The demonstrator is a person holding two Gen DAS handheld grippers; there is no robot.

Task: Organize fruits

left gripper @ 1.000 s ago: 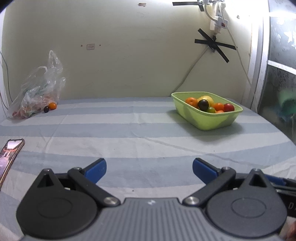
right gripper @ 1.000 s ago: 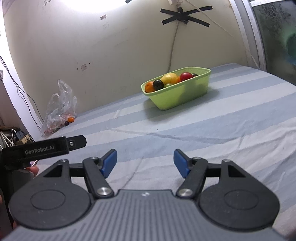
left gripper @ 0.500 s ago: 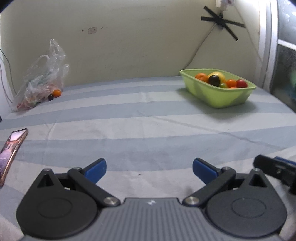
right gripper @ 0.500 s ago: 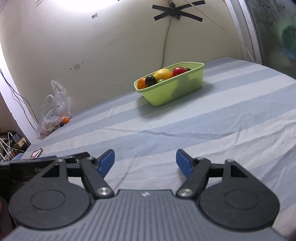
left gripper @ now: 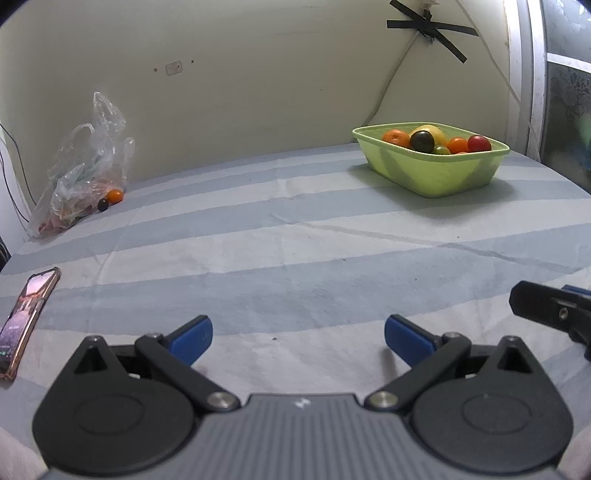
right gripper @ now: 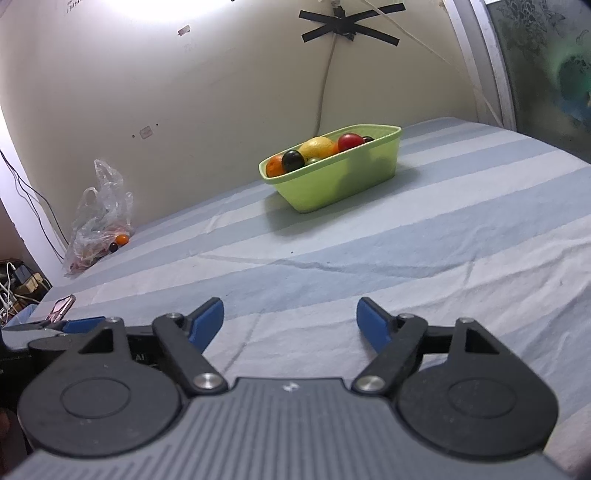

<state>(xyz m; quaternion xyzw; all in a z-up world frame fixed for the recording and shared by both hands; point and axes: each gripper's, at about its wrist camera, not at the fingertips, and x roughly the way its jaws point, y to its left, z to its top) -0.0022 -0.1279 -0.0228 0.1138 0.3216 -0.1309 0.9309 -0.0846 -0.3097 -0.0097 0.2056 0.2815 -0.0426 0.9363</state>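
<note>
A green basket (left gripper: pixel 443 173) stands on the striped cloth at the far right, holding several fruits, among them a dark plum (left gripper: pixel 421 140), an orange (left gripper: pixel 396 137) and a red one (left gripper: pixel 479 143). It also shows in the right wrist view (right gripper: pixel 343 177). A clear plastic bag (left gripper: pixel 83 166) lies at the far left, with an orange fruit (left gripper: pixel 115 195) and a dark fruit (left gripper: pixel 103 204) at its mouth. My left gripper (left gripper: pixel 297 338) is open and empty, low over the near cloth. My right gripper (right gripper: pixel 290 321) is open and empty, beside the left one.
A phone (left gripper: pixel 26 321) in a pink case lies on the cloth at the near left. The wall runs behind the bed, with a taped cable (left gripper: pixel 428 27). A window frame (left gripper: pixel 532 85) stands at the right. Cables and clutter (right gripper: pixel 18 280) sit off the left edge.
Both grippers have dropped lower and drawn level with each other; the right gripper's body now shows at the right edge of the left wrist view. Both stay open.
</note>
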